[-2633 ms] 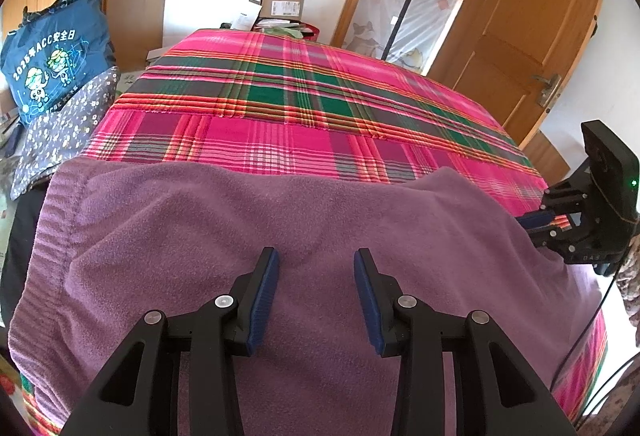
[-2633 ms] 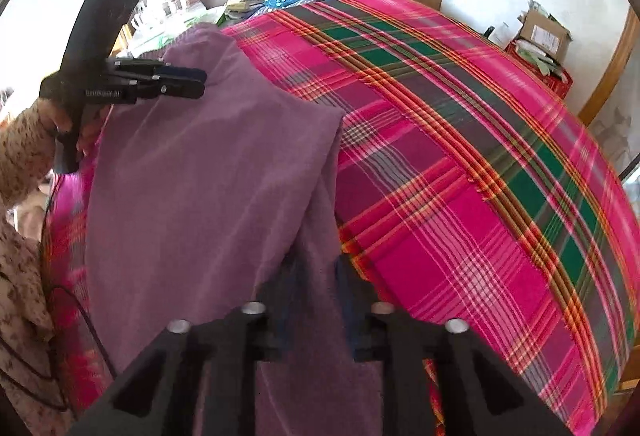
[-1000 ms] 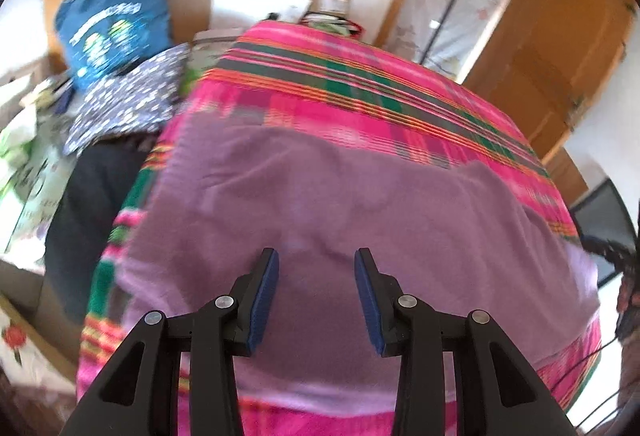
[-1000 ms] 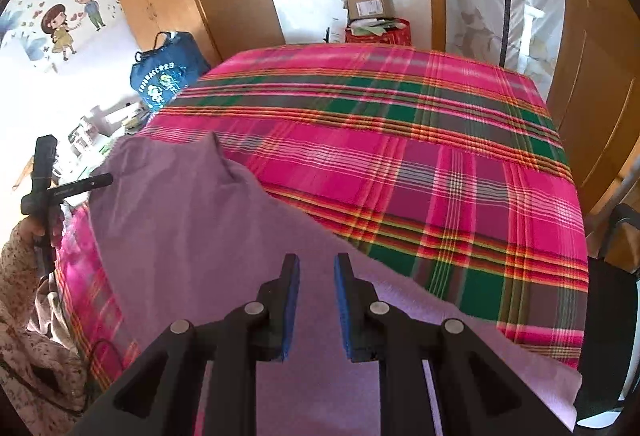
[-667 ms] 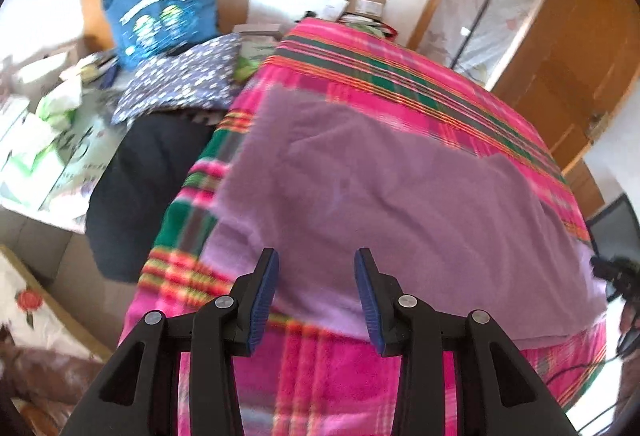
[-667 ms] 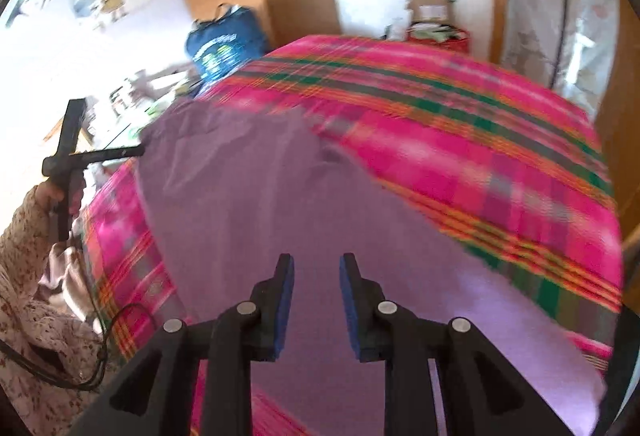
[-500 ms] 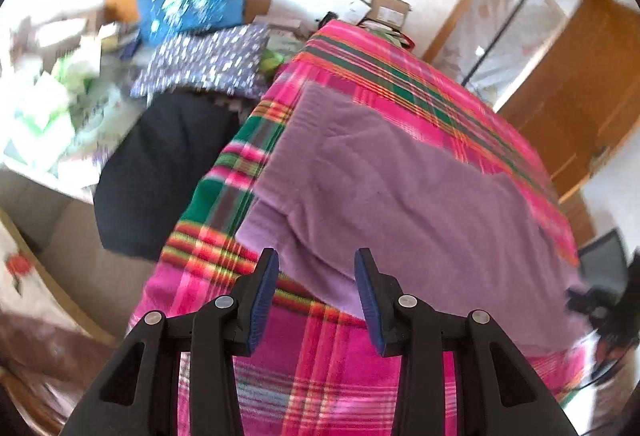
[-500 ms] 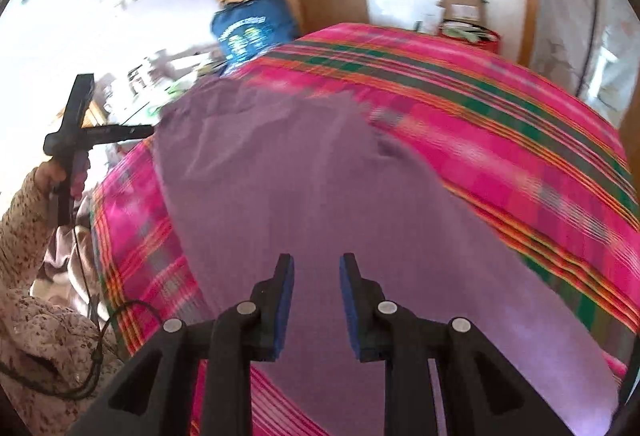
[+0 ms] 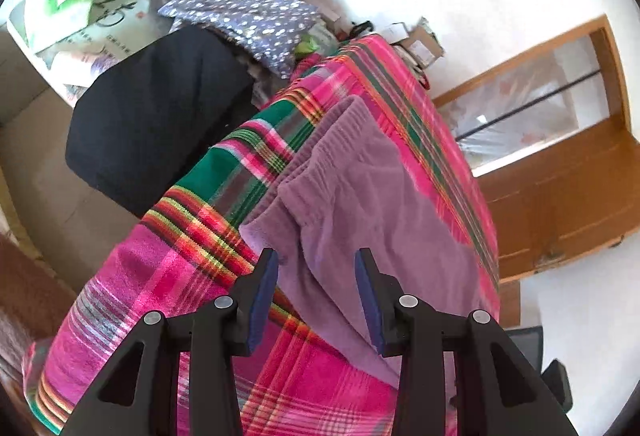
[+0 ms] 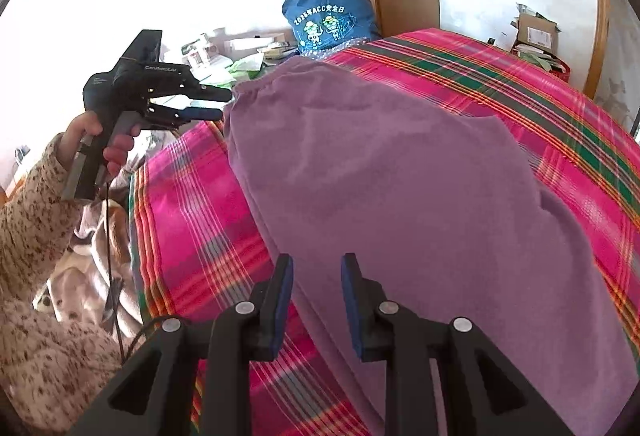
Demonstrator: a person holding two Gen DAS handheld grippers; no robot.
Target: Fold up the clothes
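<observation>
Now that both grippers have let go and pulled back, the purple garment lies by itself on the bed. A moment ago the right gripper was pinching the cloth; now its fingers are apart and hold nothing. The left gripper has its fingers wide apart and holds nothing too. It has swung round to the end of the garment with the stretchy band, which sits at 12 o'clock from its fingers. In the right wrist view, the left gripper shows at 10 o'clock, held in a hand just beside that same end.

I think one fold is down, because two layers of cloth show at the band end. The left gripper looks ready to pick up that end for one more fold, but I can't be sure.

The pink checked bedspread is soft and a bit bumpy. Near the bed there is a blue bag, a dotted cloth and a black cloth. A wooden door is at 3 o'clock in the left wrist view.
</observation>
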